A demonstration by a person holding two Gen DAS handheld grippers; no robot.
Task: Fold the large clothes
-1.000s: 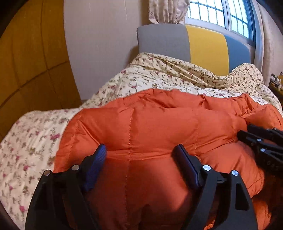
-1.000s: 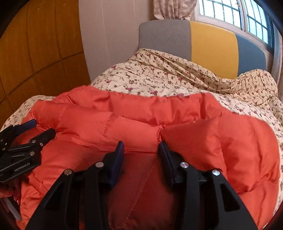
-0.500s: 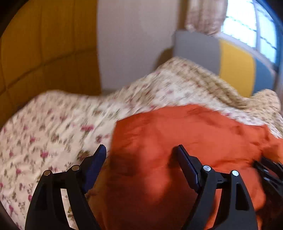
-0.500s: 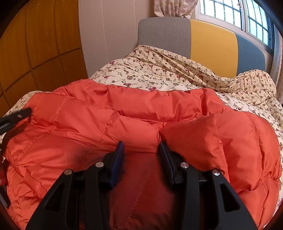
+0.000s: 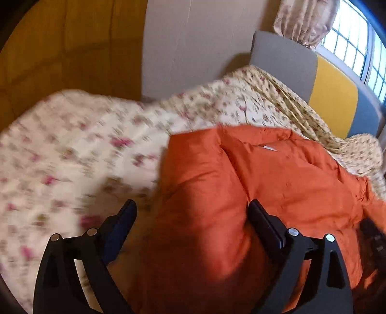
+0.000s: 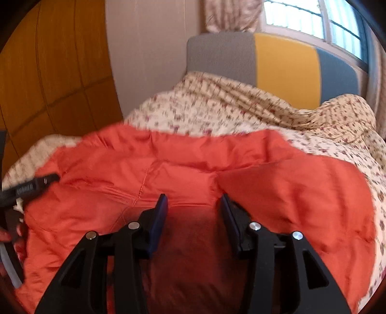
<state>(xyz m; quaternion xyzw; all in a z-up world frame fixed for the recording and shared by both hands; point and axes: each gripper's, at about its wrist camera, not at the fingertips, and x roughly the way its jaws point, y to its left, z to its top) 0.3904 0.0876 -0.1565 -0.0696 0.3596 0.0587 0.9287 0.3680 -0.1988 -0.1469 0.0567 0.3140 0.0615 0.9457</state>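
A puffy orange quilted down jacket (image 5: pixel 277 183) lies spread on a cream floral-print bed quilt (image 5: pixel 72 154), filling the lower right of the left wrist view and the lower centre of the right wrist view (image 6: pixel 183 169). In the left wrist view a small white label shows near the garment's upper edge, and the jacket's left border falls between the fingers at the bottom of the frame.

The black two-finger left gripper (image 5: pixel 193 212) stands with its jaws wide apart at the bottom centre; one blue-padded finger sits over the floral quilt and the other over the orange fabric, with a bulge of jacket lying between them. Whether the pads touch the cloth cannot be told. In the right wrist view part of this gripper enters from the left edge (image 6: pixel 29 189), resting against the jacket's left side.

The black right gripper (image 6: pixel 194 203) holds its jaws at a narrower gap, open, at the bottom centre of its own view, with orange fabric in the gap; contact with the pads is unclear. It shows only as a dark blur at the lower right edge of the left wrist view.

Beyond the quilt (image 6: pixel 241 111) stands a padded headboard in grey, yellow and blue panels (image 6: pixel 287 62), with a barred window (image 6: pixel 313 17) and patterned curtain (image 6: pixel 231 14) above it. Brown wooden wall panelling (image 6: pixel 48 72) fills the upper left.
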